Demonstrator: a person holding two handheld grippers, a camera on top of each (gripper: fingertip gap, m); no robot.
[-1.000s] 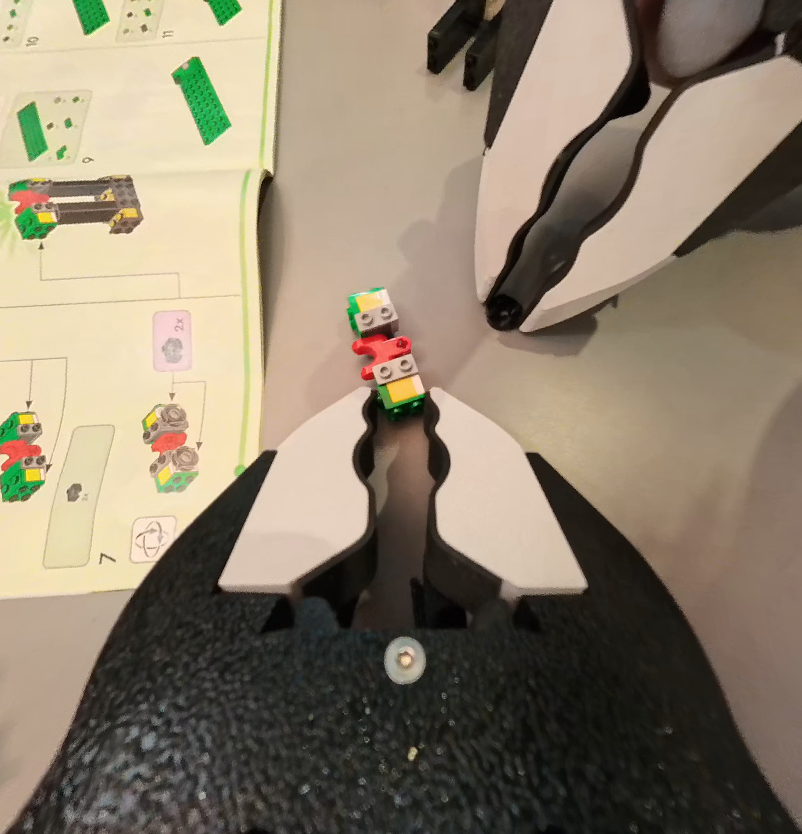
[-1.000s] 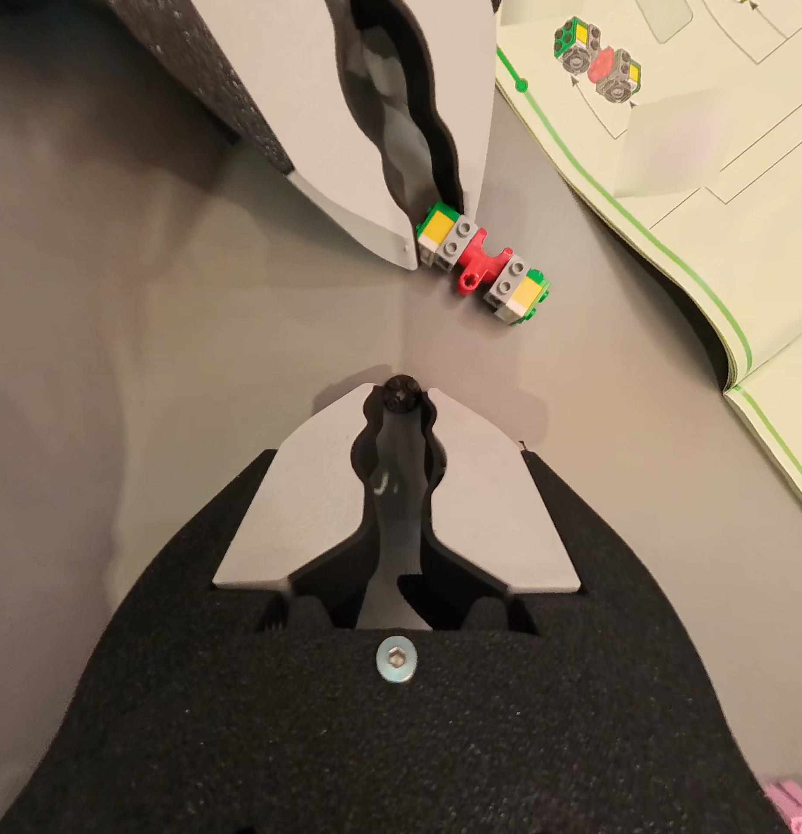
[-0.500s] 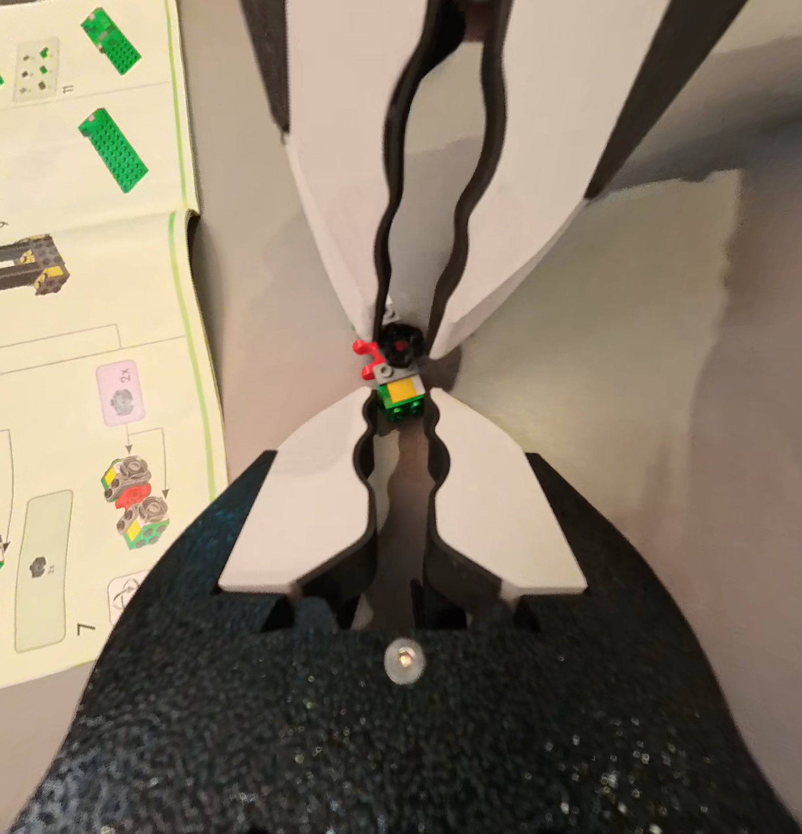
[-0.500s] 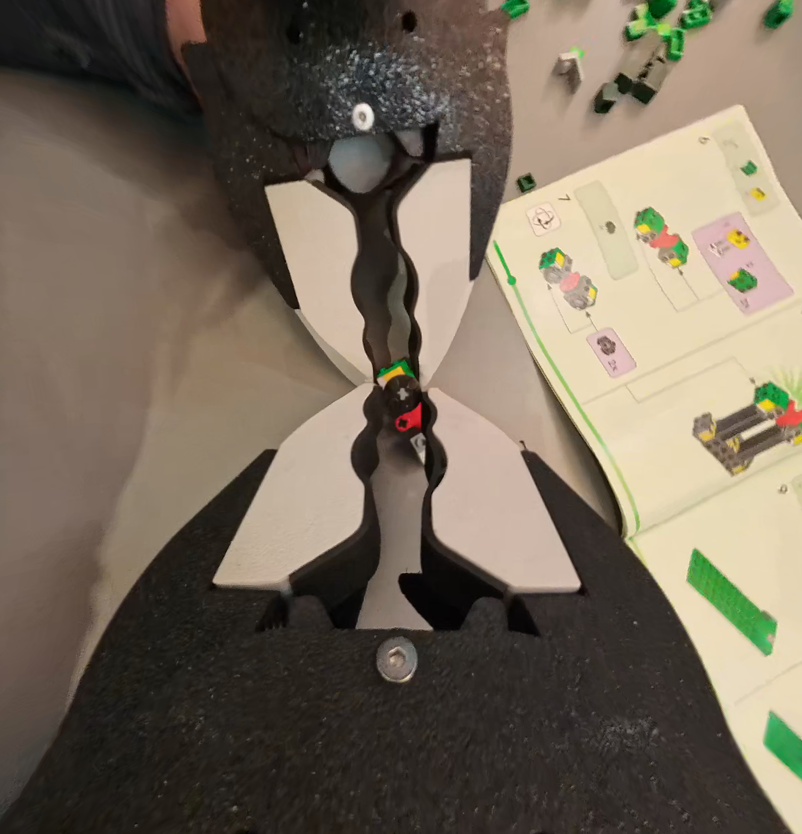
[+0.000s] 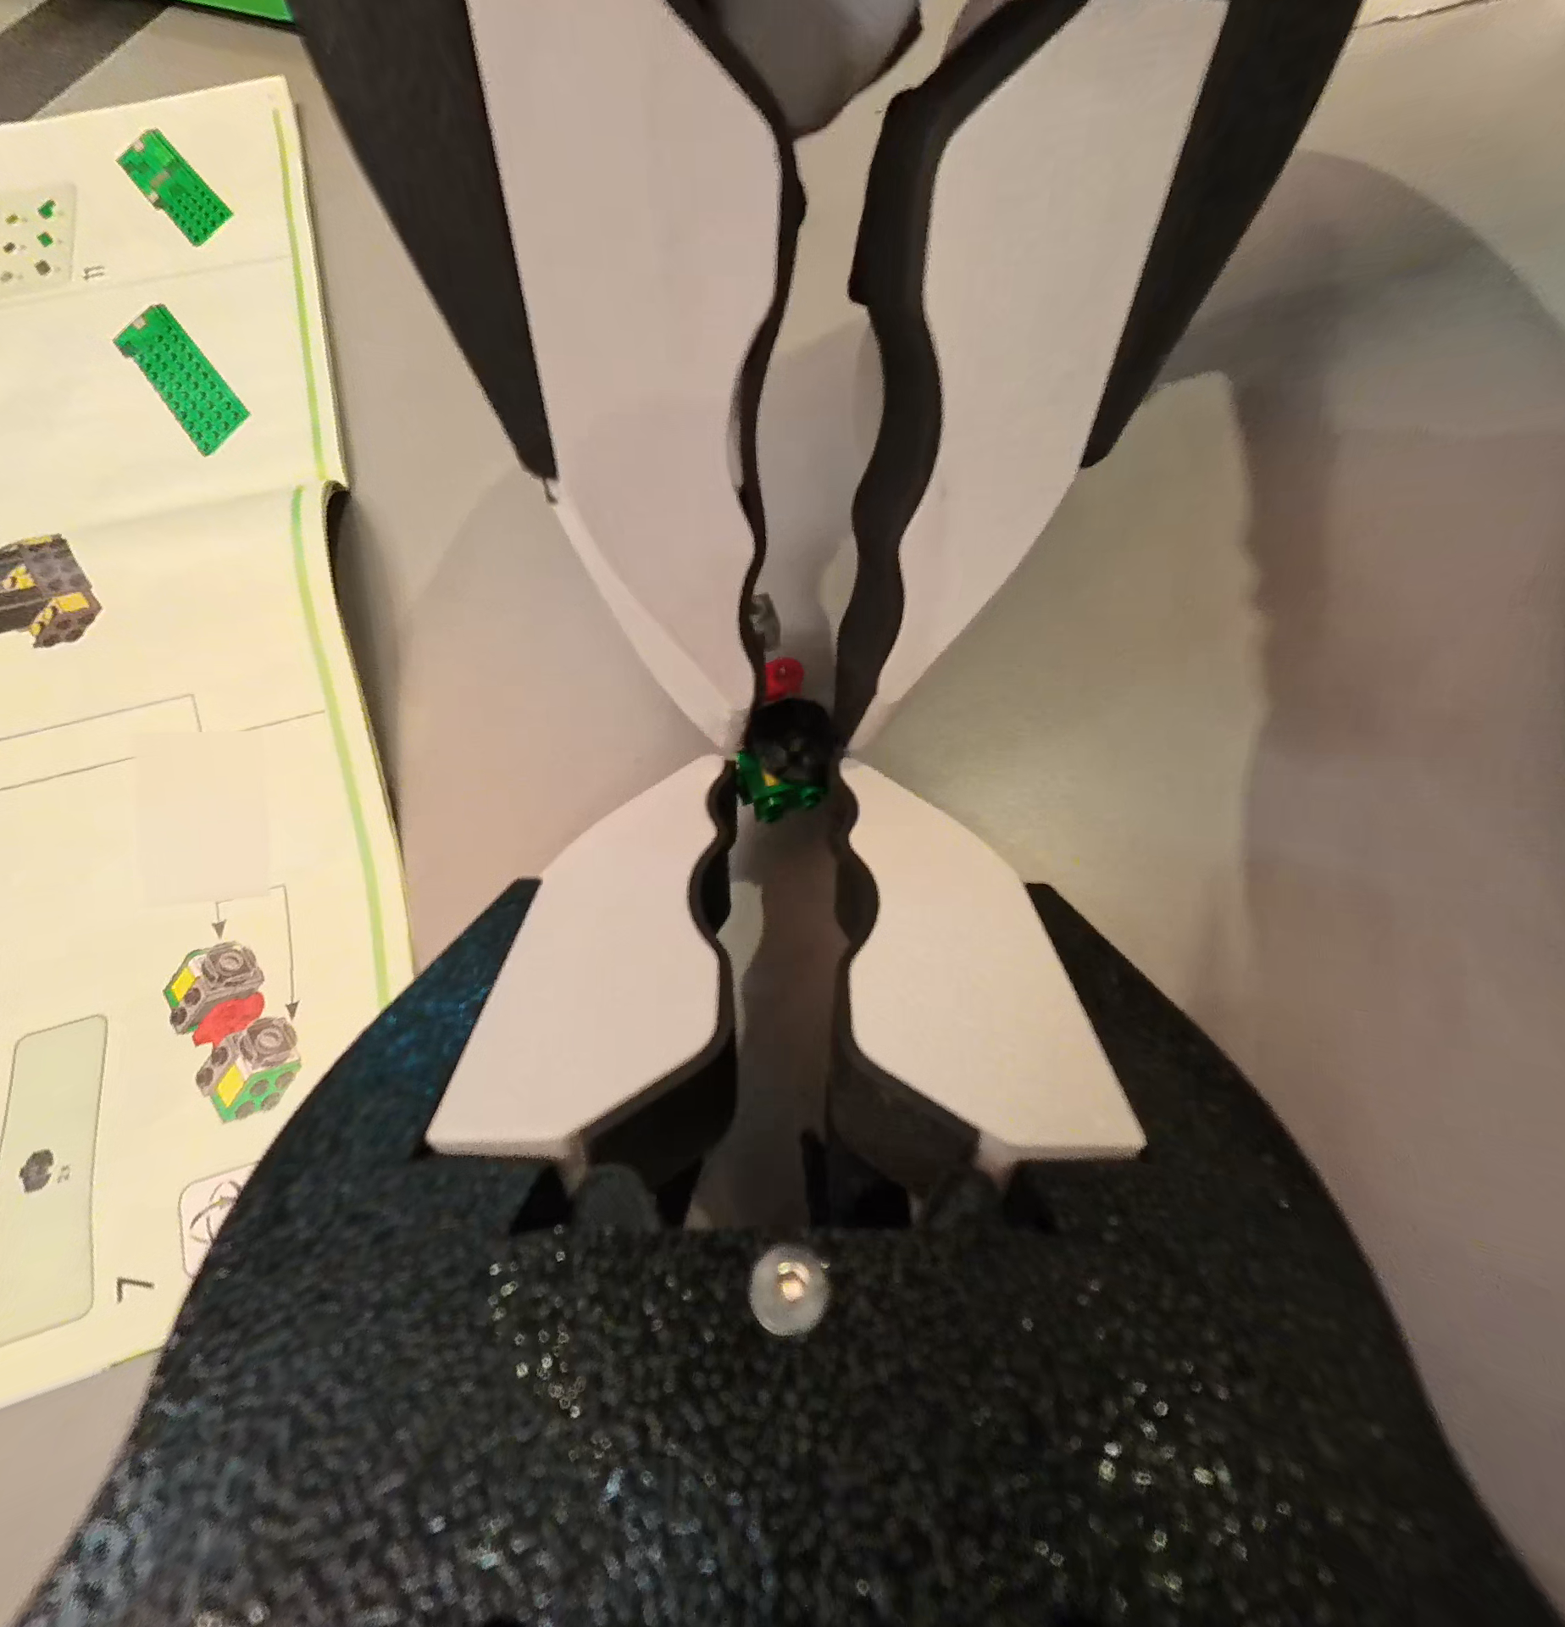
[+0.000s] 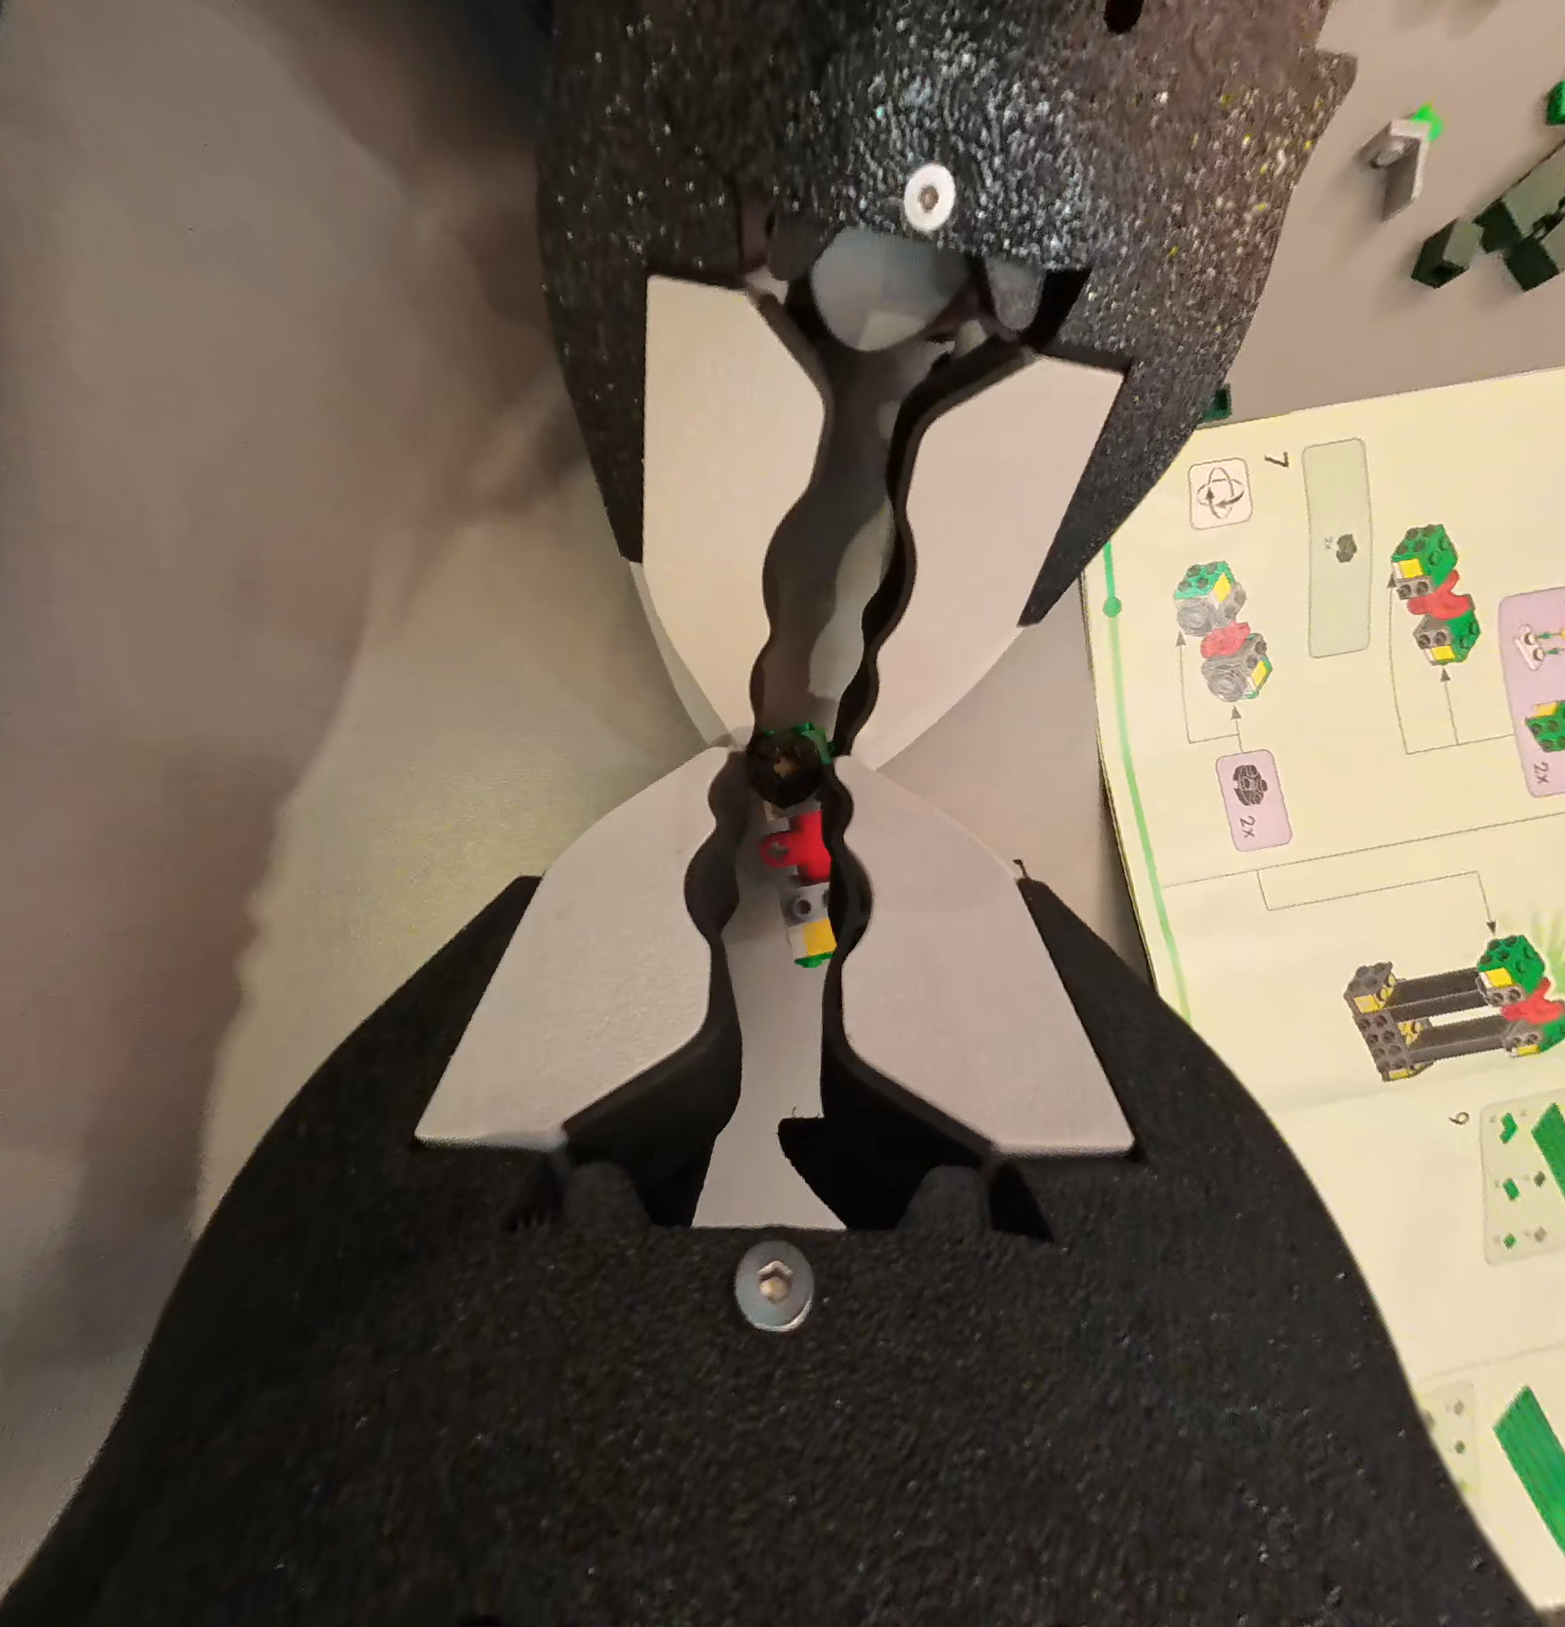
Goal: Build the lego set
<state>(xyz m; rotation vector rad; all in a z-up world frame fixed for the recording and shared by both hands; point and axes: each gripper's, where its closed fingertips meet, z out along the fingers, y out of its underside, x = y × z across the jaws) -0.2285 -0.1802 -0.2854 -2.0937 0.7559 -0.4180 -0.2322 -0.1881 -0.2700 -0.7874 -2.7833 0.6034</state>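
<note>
A small lego assembly of green, yellow, grey and red pieces (image 5: pixel 777 792) sits between the fingertips of my left gripper (image 5: pixel 786 786), which is shut on its green end. My right gripper (image 6: pixel 780 779) faces it tip to tip and is shut on a small black round piece (image 6: pixel 783 764). That piece is pressed against the assembly near the held end. The rest of the assembly (image 6: pixel 803 867) runs back between the right fingers. In the left wrist view the black round piece (image 5: pixel 792 748) hides most of the assembly, and the right gripper (image 5: pixel 792 724) comes in from the top.
The open instruction booklet (image 5: pixel 145 704) lies on the grey table left of the grippers, and it also shows in the right wrist view (image 6: pixel 1377 836) on the right. Several loose green, dark and grey pieces (image 6: pixel 1509 220) lie beyond the booklet at the top right.
The right gripper swung in from the side with the black round piece and met the left gripper tip to tip. The piece now sits against the assembly, which the left gripper still holds.
</note>
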